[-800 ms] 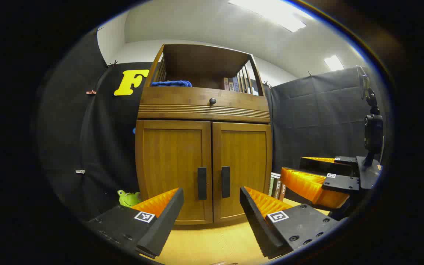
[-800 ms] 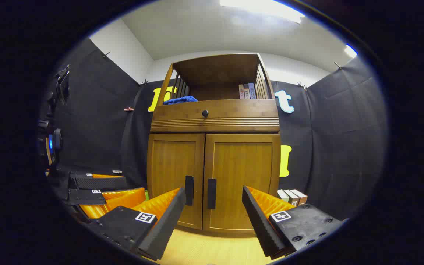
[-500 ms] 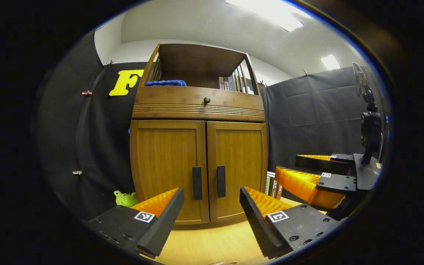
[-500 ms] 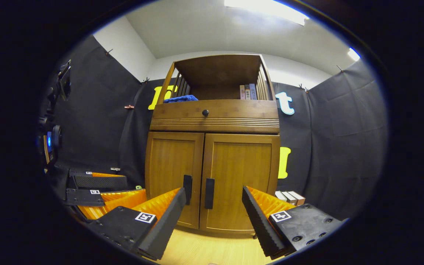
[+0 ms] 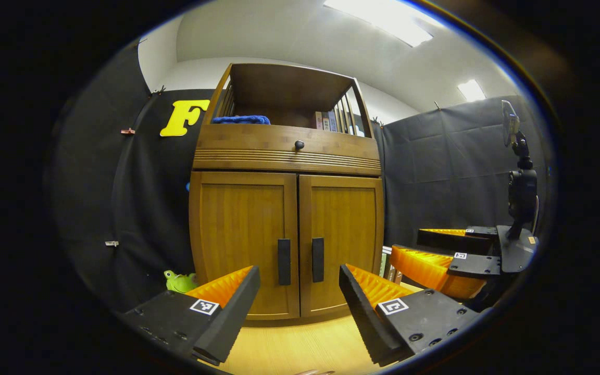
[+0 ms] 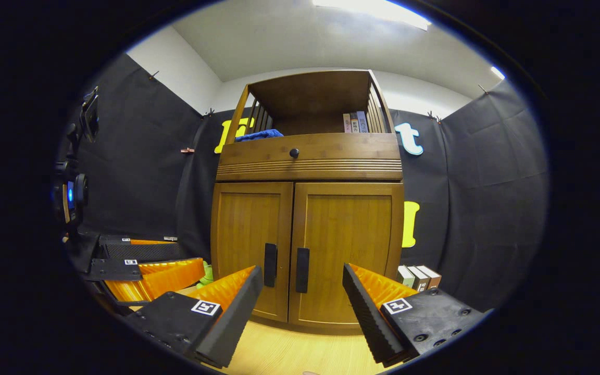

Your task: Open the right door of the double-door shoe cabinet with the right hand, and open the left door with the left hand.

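- The shoe cabinet (image 5: 287, 208) is standing ahead on the floor, holding a blue cloth (image 5: 241, 119) and books (image 5: 327, 120) on top.
- Its left door (image 5: 245, 242) and right door (image 5: 341, 242) are staying closed.
- The left gripper (image 5: 300, 302) and right gripper (image 6: 302, 302) are gaping wide, holding nothing.

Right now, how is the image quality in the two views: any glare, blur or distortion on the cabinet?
Left gripper view: ceiling lights blown out, shoe cabinet sharp, its sides bowed by the fisheye. Right gripper view: ceiling light blown out at the top edge; door handles crisp, no motion blur; both doors evenly lit, without glare.
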`<action>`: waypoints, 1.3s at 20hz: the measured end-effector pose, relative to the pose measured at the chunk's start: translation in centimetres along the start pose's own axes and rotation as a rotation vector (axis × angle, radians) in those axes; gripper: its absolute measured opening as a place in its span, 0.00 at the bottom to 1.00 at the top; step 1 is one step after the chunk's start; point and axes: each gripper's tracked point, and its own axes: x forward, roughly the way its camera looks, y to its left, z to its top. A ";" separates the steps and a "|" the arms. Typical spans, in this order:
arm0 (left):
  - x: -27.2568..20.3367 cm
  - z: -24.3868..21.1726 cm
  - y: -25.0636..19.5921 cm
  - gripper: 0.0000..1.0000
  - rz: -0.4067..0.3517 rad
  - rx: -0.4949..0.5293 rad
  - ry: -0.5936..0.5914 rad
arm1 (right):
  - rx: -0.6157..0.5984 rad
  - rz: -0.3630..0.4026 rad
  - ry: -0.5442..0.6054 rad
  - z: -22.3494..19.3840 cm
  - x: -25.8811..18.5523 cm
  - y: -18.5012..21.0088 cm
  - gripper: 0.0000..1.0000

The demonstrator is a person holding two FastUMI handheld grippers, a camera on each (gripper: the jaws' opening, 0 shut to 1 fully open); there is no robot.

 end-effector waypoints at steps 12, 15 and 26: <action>-2.1 0.1 1.7 0.95 0.005 -0.004 -0.019 | 0.033 0.018 -0.014 -0.9 2.9 1.1 0.99; -3.0 0.2 2.5 0.95 0.017 -0.006 -0.029 | 0.047 0.018 0.017 -2.2 4.7 1.1 0.97; -6.3 -0.1 6.3 0.95 0.081 -0.003 -0.030 | 0.020 -0.020 0.026 -5.5 12.2 1.3 0.97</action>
